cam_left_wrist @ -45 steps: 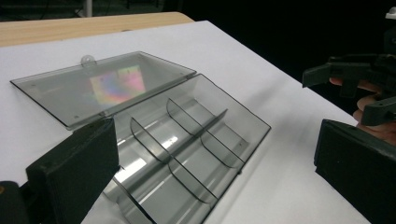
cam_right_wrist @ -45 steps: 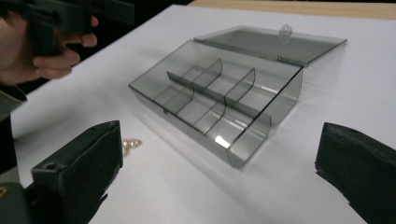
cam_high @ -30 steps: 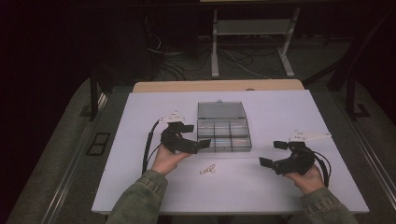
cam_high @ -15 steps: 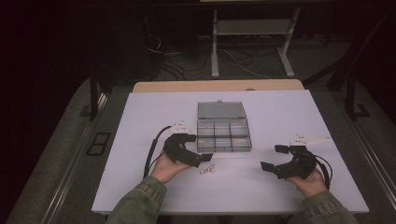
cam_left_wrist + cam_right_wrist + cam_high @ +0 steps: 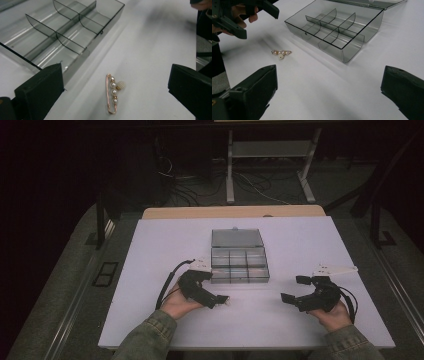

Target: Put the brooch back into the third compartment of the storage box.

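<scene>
One item in hand: a gold pearl brooch pin (image 5: 113, 93), lying flat on the white counter (image 5: 300, 240), just in front of the organiser box and apart from it.

Progress, as judged: early. The pin is not yet gripped, and every compartment seen in the two gripper views is bare. Left to do: close on the pin, lift it, set it in a compartment.

Left hand-held gripper (image 5: 223, 299): jaws wide apart, holding nothing, low over the counter. In the left gripper view the pin lies between the two jaws, nearer the left one, touching neither.

Right hand-held gripper (image 5: 294, 289): jaws wide apart, empty, hovering well to the right of the pin and pointed toward the box.

Organiser box (image 5: 239, 265): clear grey plastic, six compartments in two rows, dividers curved. Lid (image 5: 236, 238) open, laid back on the far side.

Surroundings: wooden edge (image 5: 232, 212) showing beyond the white surface; metal stand legs (image 5: 230, 175) and loose cables (image 5: 252, 182) on the floor behind; dark floor mat either side.

Obstructions: none between the pin and the left jaws. The box's near wall (image 5: 97, 40) stands close by, and a lifted pin must clear it. The pin is thin and flat, so it may slip or skate when pinched.
</scene>
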The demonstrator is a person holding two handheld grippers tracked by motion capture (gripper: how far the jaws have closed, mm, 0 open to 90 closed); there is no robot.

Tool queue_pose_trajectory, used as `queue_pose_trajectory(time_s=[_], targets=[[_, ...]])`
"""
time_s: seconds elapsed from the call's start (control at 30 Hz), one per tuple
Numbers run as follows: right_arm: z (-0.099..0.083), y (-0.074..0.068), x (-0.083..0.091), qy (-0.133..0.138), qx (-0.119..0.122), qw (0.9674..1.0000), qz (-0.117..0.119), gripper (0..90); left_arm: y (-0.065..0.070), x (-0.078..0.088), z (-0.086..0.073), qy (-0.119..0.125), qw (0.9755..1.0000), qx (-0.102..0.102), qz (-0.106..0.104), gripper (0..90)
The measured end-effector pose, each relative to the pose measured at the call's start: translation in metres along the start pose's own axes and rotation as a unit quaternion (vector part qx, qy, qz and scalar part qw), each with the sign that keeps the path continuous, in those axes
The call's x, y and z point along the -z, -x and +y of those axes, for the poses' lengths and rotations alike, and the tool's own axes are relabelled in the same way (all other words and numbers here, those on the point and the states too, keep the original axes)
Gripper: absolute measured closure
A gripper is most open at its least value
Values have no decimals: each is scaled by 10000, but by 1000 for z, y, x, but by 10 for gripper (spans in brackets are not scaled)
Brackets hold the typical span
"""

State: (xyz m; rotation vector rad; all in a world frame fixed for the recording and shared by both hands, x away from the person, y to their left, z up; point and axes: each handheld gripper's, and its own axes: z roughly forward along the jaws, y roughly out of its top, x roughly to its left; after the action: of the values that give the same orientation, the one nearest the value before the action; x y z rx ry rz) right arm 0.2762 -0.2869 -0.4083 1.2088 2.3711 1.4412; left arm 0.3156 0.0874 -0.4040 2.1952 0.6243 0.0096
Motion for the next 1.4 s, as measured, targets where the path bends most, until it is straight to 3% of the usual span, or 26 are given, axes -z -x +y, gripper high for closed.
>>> queue_pose_trajectory(time_s=[0.27,0.47,0.83,1.03,1.23,1.3,1.4], targets=[[-1,0,-2,-36,16,10000,7,5,4,-10,-2,-335,9992,-188,-141,134],[-1,-1,-3,-74,34,10000,26,5,6,-18,-6,-494,9977,-445,93,198],[-2,-1,-5,-117,87,9999,21,5,5,-29,-16,-584,9964,-548,291,355],[-2,-2,-5,-139,92,9999,14,5,4,-32,-21,-584,9965,-539,270,520],[-2,-2,-6,-170,88,9998,23,5,8,-35,-22,-654,9949,-698,326,613],[-2,-2,-6,-154,111,9998,14,5,10,-36,-23,-686,9932,-840,420,643],[-2,-2,-6,-153,126,9998,-2,5,10,-36,-22,-684,9933,-837,400,722]])
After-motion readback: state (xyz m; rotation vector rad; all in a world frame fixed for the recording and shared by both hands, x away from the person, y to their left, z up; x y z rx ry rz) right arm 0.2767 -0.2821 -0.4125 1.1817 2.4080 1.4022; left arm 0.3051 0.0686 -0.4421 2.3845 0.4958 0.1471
